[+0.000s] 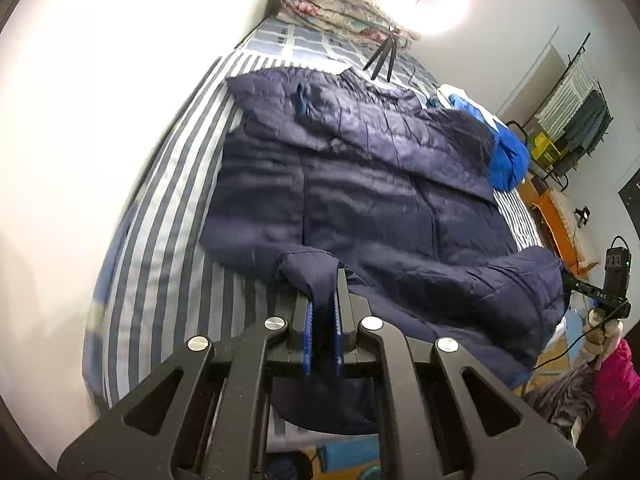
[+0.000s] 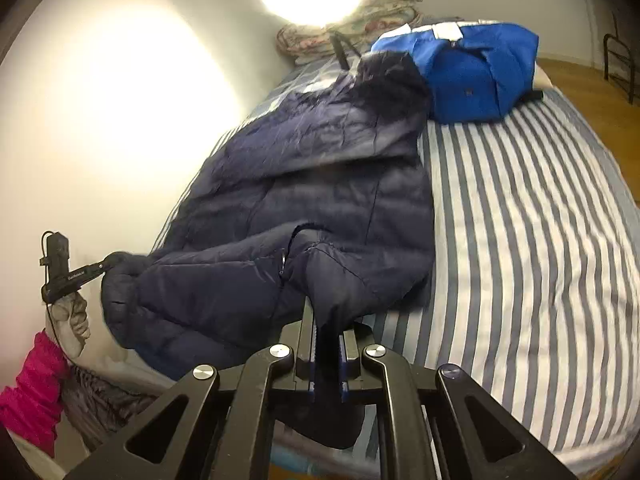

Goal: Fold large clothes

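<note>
A large navy puffer jacket lies spread on the striped bed; it also shows in the right wrist view. My left gripper is shut on the jacket's hem at its near left corner, with fabric hanging between the blue pads. My right gripper is shut on the hem at the near right corner, by the zipper. In the left wrist view the right gripper pinches the jacket's far corner. In the right wrist view the left gripper pinches the opposite corner. The near hem is lifted off the bed.
The striped bed sheet extends right of the jacket. A bright blue garment lies near the jacket's top. A folded floral quilt and a small tripod sit at the bed's head. A white wall runs along the left.
</note>
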Demonstrator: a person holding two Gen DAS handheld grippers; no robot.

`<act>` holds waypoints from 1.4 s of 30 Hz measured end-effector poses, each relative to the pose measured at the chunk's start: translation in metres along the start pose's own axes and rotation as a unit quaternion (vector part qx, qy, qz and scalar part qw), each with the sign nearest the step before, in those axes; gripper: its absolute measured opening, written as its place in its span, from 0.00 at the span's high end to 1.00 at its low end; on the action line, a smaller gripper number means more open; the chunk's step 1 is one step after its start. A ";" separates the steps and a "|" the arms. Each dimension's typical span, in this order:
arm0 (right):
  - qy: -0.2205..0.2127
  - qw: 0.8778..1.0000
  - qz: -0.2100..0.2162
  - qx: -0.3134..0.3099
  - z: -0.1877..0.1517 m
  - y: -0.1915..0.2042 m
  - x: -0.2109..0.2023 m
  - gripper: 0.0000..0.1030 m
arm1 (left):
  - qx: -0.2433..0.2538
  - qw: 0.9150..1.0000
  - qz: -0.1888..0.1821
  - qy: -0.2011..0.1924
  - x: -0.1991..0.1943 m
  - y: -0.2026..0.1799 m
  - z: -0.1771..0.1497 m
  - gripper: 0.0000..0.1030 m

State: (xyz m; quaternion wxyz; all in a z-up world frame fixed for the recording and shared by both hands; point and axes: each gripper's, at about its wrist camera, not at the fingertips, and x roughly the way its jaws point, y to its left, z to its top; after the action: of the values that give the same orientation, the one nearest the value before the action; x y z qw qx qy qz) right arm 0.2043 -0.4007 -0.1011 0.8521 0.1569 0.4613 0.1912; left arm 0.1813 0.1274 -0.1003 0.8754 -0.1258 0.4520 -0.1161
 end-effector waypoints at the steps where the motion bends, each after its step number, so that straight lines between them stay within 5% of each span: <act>1: -0.002 1.000 -0.001 0.000 0.005 0.000 0.003 0.95 | 0.003 1.000 0.001 -0.001 0.004 -0.002 0.007 0.94; 16: 0.019 0.999 -0.027 0.022 0.047 -0.022 0.072 0.92 | 0.000 0.999 0.023 0.032 0.105 -0.009 0.053 0.93; 20: -0.004 0.999 0.004 0.037 0.056 -0.030 0.065 0.92 | -0.033 0.999 0.006 0.018 0.103 0.002 0.063 0.90; 27: -0.008 0.999 -0.039 0.030 0.079 -0.035 0.068 0.82 | -0.056 0.998 0.018 -0.002 0.098 0.014 0.088 0.86; 29: -0.016 0.998 -0.042 0.046 0.083 -0.048 0.065 0.81 | -0.068 0.997 0.019 -0.012 0.092 0.022 0.092 0.81; 33: -0.028 0.995 -0.049 0.082 0.083 -0.076 0.054 0.77 | -0.101 0.993 0.038 -0.040 0.076 0.045 0.094 0.58; 35: -0.033 0.995 -0.060 0.067 0.078 -0.082 0.045 0.73 | -0.121 0.990 0.039 -0.054 0.065 0.059 0.095 0.56; 39: -0.018 0.997 -0.066 0.023 0.062 -0.083 0.039 0.71 | -0.087 0.993 0.063 -0.059 0.053 0.067 0.089 0.56; 42: 0.021 0.998 -0.063 -0.018 0.042 -0.080 0.048 0.71 | -0.038 0.996 0.073 -0.027 0.059 0.066 0.071 0.56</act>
State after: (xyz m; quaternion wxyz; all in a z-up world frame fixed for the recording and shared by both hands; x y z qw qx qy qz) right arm 0.2780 -0.4522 -0.1492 0.8555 0.1080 0.4840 0.1490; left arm 0.2789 0.1783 -0.1272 0.8880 -0.1291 0.4403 -0.0313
